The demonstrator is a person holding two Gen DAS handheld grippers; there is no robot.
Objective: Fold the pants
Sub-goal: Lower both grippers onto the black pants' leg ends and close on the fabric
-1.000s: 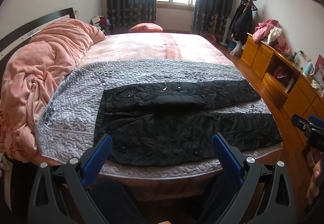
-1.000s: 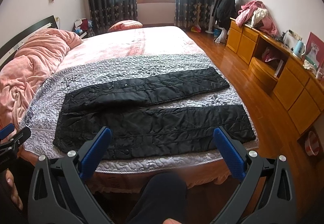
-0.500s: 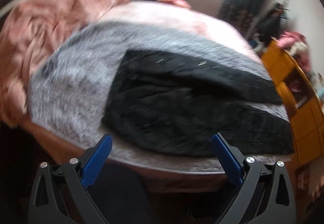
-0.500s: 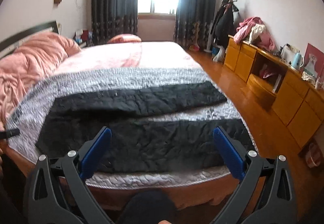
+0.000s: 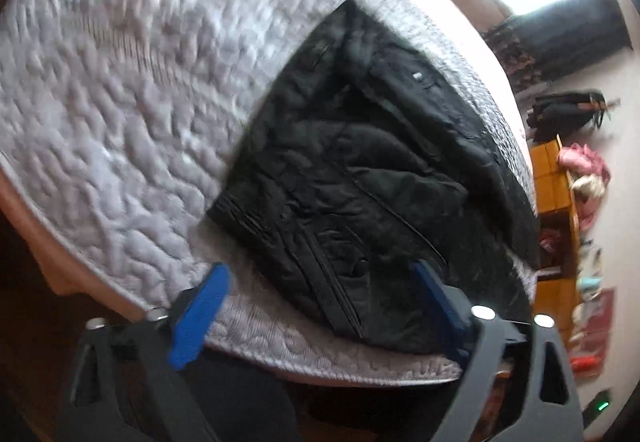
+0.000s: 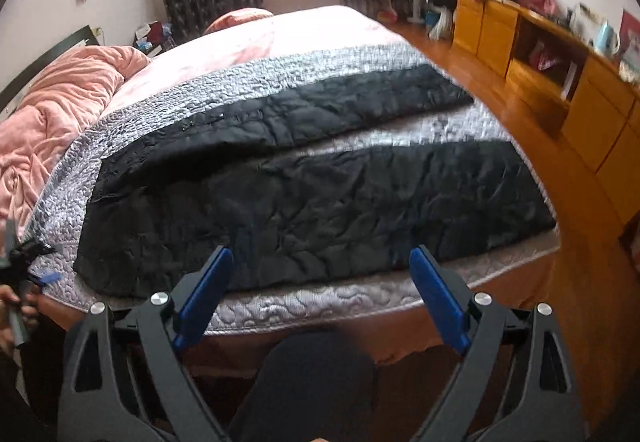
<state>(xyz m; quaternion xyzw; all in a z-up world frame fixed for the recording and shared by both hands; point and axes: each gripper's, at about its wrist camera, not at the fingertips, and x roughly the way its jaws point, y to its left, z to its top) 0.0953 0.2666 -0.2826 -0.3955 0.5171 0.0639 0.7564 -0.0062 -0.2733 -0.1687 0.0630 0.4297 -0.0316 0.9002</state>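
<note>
Black quilted pants [image 6: 304, 186] lie spread flat on the grey quilted coverlet [image 6: 248, 82] that covers the near part of the bed, with the waistband at the left and the two legs running to the right, a strip of grey showing between them toward the cuffs. The near leg lies close along the near edge of the bed; the far leg lies beyond it. The right gripper [image 6: 320, 296] hangs over that near edge with its blue fingers [image 6: 204, 294] spread wide and nothing between them, apart from the cloth. In the left wrist view, tilted and blurred, the left gripper [image 5: 320, 306] is also wide open and empty, poised close over the waist end of the pants [image 5: 348, 178], its blue pads just short of the near waistband corner above the coverlet [image 5: 120, 94]. A rumpled pink blanket [image 6: 52, 110] is heaped at the far left by the headboard, and a wooden dresser [image 6: 576, 82] stands along the right wall.
</note>
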